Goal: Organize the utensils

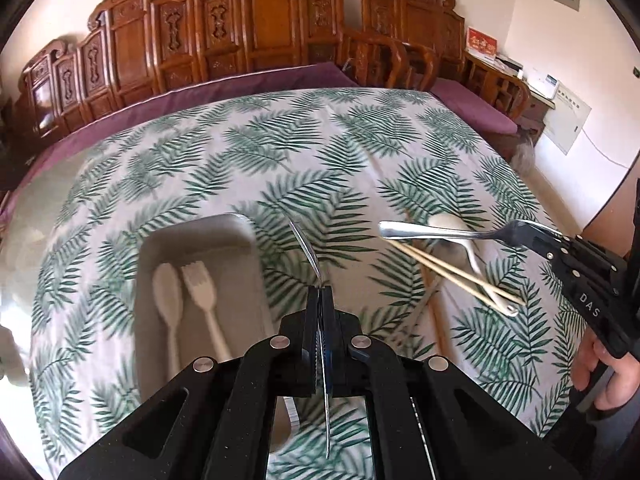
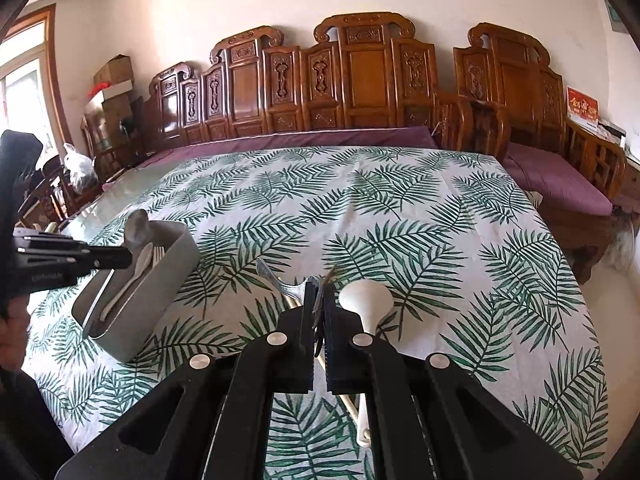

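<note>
Nearest the left wrist camera, the left gripper (image 1: 320, 292) is clamped on a metal spoon (image 1: 305, 242), seen edge-on there; in the right wrist view its bowl (image 2: 137, 226) hangs over the near end of the grey tray (image 2: 176, 264). The right gripper (image 2: 319, 300) is likewise pinched shut on a metal fork (image 1: 440, 232), held by the tine end with the handle sticking out to the side, clear of the cloth.

Below the left gripper the tray sits on the leaf-print surface (image 1: 248, 152). Inside it lie a white plastic spoon (image 1: 168, 296) and a white plastic fork (image 1: 202, 300) side by side, so part of the sorting looks done. In the right wrist view a thin pale strip also lies along the tray's near wall; it may be another utensil, but it is too slim to name.

Further right on the cloth, a white ladle-shaped spoon (image 1: 460, 236) and a pair of wooden chopsticks (image 1: 452, 276) still lie loose, the chopsticks crossing the spoon's handle, and both well apart from the tray.

So two pieces are stowed, two are in the air and probably headed for the tray, and at least the white spoon and the chopsticks remain to collect.

Beyond the surface stand a purple-cushioned carved wooden bench (image 2: 360, 80) and the wall.
</note>
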Demonstrator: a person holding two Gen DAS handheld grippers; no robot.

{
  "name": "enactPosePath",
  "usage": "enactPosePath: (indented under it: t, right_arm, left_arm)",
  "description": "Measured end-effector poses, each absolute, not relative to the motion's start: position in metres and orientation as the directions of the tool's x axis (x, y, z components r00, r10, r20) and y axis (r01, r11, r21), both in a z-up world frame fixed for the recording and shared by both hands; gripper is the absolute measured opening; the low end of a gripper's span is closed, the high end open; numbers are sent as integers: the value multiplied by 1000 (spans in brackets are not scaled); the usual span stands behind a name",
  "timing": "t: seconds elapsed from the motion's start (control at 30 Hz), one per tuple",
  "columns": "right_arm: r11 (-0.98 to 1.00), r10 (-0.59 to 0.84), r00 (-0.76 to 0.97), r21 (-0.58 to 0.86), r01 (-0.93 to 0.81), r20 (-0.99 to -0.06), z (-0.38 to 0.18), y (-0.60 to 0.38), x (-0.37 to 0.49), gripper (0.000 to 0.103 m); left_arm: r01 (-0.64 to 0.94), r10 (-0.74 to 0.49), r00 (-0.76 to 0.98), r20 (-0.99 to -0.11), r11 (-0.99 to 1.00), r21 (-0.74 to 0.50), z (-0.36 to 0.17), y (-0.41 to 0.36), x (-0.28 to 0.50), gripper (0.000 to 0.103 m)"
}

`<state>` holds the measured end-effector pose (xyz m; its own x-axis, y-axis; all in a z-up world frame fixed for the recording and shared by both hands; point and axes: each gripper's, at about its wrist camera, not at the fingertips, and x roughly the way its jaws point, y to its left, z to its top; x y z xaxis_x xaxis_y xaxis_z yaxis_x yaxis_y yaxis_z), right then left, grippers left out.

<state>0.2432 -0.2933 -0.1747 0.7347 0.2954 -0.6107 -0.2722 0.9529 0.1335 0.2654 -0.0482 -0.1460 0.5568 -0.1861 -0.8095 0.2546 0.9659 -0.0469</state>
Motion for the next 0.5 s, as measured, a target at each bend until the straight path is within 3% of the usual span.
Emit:
enactPosePath:
  t: [0.5]
  right_arm:
    - [941,321,736,109,-322,-597,-165,-264,231,5]
  left_arm:
    - [148,-73,538,-840,989,9,-184,20,280,1]
